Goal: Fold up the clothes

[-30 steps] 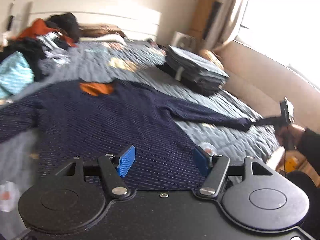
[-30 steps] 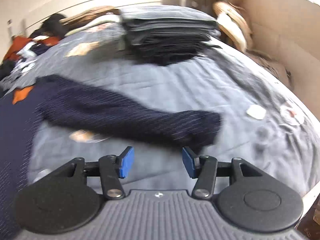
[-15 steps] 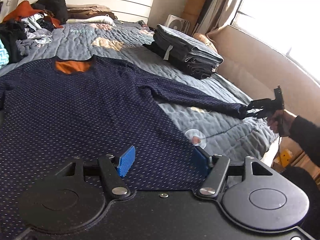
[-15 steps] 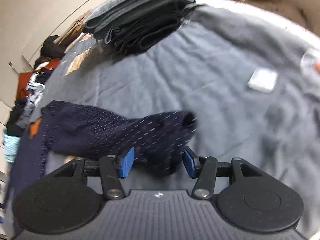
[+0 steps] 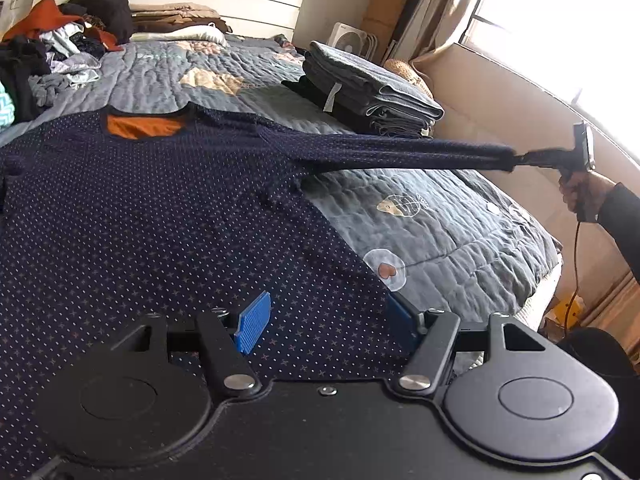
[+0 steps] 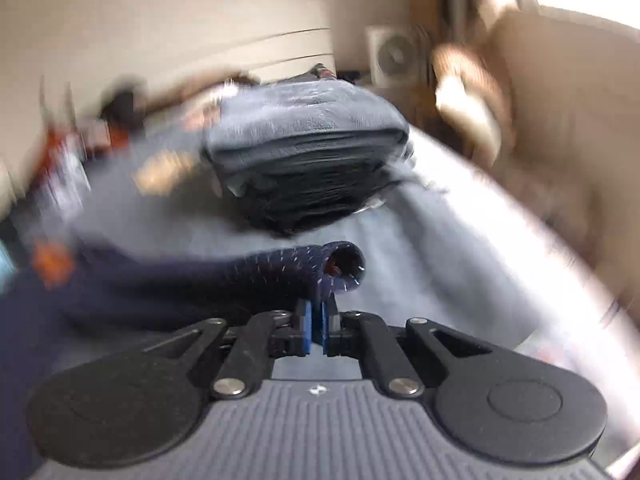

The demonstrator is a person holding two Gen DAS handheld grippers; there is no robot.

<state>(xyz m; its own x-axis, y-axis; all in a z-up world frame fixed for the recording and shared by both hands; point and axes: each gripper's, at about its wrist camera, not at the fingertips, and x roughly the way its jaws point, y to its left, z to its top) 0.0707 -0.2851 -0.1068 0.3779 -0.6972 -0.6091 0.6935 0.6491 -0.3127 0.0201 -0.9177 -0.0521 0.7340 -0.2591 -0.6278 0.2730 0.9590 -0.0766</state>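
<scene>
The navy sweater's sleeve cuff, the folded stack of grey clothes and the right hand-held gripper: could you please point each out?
sleeve cuff (image 6: 344, 266), right wrist view, its open end.
folded stack of grey clothes (image 5: 372, 88), left wrist view, the top layer.
right hand-held gripper (image 6: 316, 320), right wrist view, between the shut blue fingertips.

Navy dotted sweater (image 5: 168, 216) lies flat on the bed, one sleeve (image 5: 400, 154) apparently lifted taut.

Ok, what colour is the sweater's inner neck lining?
Orange lining, clearest in the left wrist view.
</scene>
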